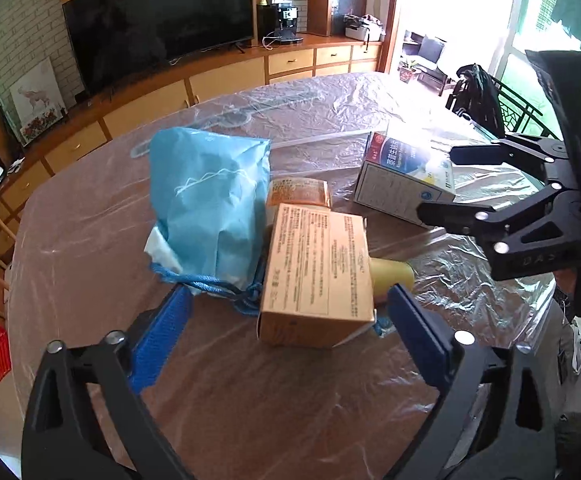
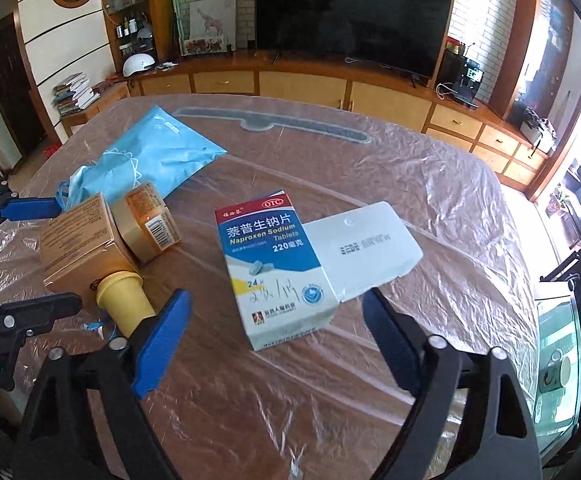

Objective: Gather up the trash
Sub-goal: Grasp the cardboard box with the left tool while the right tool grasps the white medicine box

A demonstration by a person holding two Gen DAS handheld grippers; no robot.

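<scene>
Trash sits in two clusters on the plastic-covered table (image 2: 430,184), and we have one gripper over each. Our left gripper (image 1: 290,332) is spread wide, nothing pressed between its blue pads; the tan carton (image 1: 318,272) lies directly ahead, between the fingertips, its near end roughly level with them, touching neither pad as far as we can tell. Past the carton and a little left of the gripper's line lies the blue drawstring bag (image 1: 210,204), its cord trailing toward the left finger (image 1: 158,344). A yellow cylinder (image 1: 390,276) pokes out from behind the carton just ahead of the right finger, and a small orange-labelled box (image 1: 298,192) leans beyond the carton. Our right gripper (image 2: 274,340) also stands wide and empty. The white-and-blue medicine box (image 2: 274,264) lies just ahead of it, between the finger lines and nearer the right finger (image 2: 386,340), with its white end flap (image 2: 362,248) folded open and pointing away to the right. From this gripper the carton cluster lies off to the left. No pad contact is visible on either side.
</scene>
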